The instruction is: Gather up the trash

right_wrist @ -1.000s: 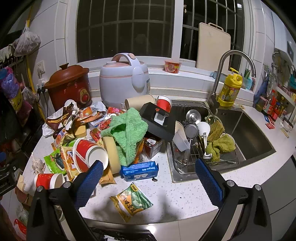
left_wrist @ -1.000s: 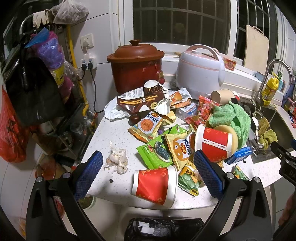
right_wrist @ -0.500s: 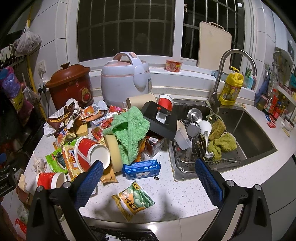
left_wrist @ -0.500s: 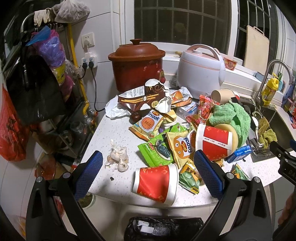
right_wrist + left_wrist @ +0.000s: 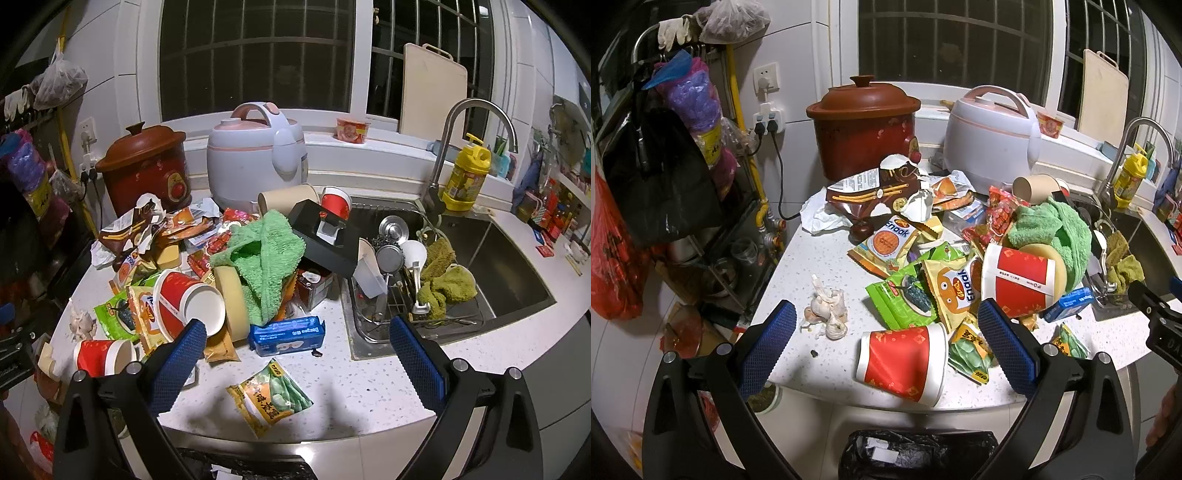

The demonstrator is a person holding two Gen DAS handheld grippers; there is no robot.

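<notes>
Snack wrappers, paper cups and torn packets litter the white countertop (image 5: 798, 280). A red paper cup (image 5: 901, 363) lies on its side at the counter's front edge, between the fingers of my open left gripper (image 5: 886, 349), which hovers just short of it. A second red cup (image 5: 1019, 282) lies beyond, against a green towel (image 5: 1052, 229). A bin with a black bag (image 5: 916, 456) stands below the counter edge. My right gripper (image 5: 295, 360) is open above a green-yellow snack packet (image 5: 271, 395) and near a blue packet (image 5: 288, 334).
A brown clay pot (image 5: 862, 122) and a white rice cooker (image 5: 991, 136) stand at the back. Garlic bulbs (image 5: 827, 312) lie at the left. A sink (image 5: 509, 273) with a dish rack (image 5: 402, 295) and faucet (image 5: 450, 147) is on the right. Bags hang left (image 5: 657, 173).
Both grippers have edged slightly forward toward the counter; the clutter sits a little larger and lower in view. Neither gripper has opened, shut or picked anything up.
</notes>
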